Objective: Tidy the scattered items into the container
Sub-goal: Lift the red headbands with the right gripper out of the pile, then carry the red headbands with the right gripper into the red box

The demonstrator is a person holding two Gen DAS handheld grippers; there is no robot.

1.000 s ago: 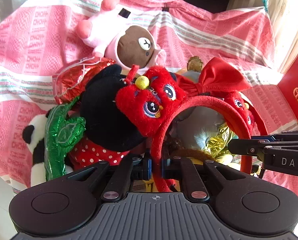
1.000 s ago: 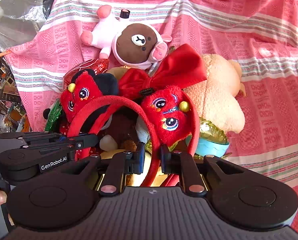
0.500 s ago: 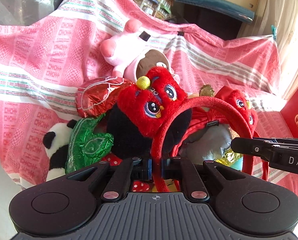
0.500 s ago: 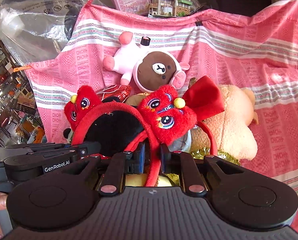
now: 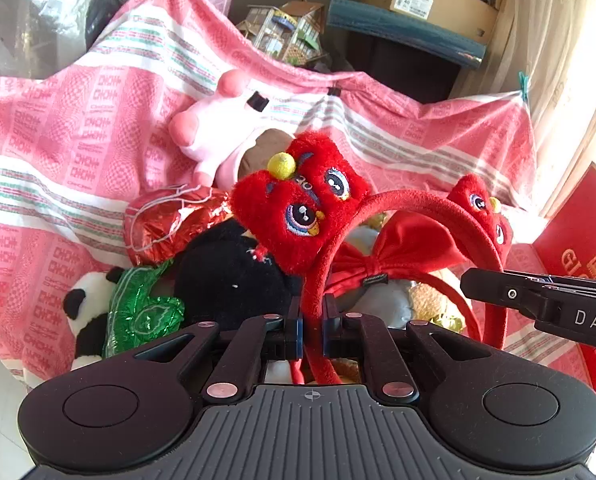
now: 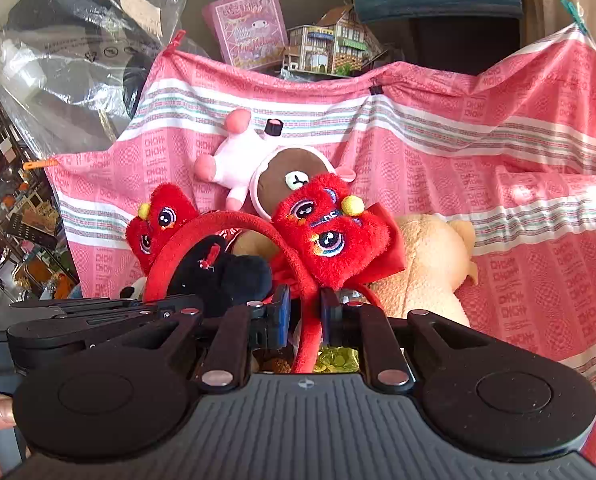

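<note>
Lifted higher than before, the headband (image 5: pixel 402 200) rides above the toy pile (image 5: pixel 225 280); left gripper (image 5: pixel 312 322) jaws pinch one end. From the right view, right gripper (image 6: pixel 304 314) jaws pinch its other end, sharing the load above the pile.

Red plush lion-face headband (image 5: pixel 402 200), arched upright above heaped soft toys (image 5: pixel 225 276)

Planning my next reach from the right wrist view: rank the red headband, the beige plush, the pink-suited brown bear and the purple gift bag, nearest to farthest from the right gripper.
1. Red headband: clamped in the right gripper.
2. Beige plush: just right, ahead.
3. Pink-suited brown bear: centre, higher on the cloth.
4. Purple gift bag: behind the cloth, upper centre.
</note>
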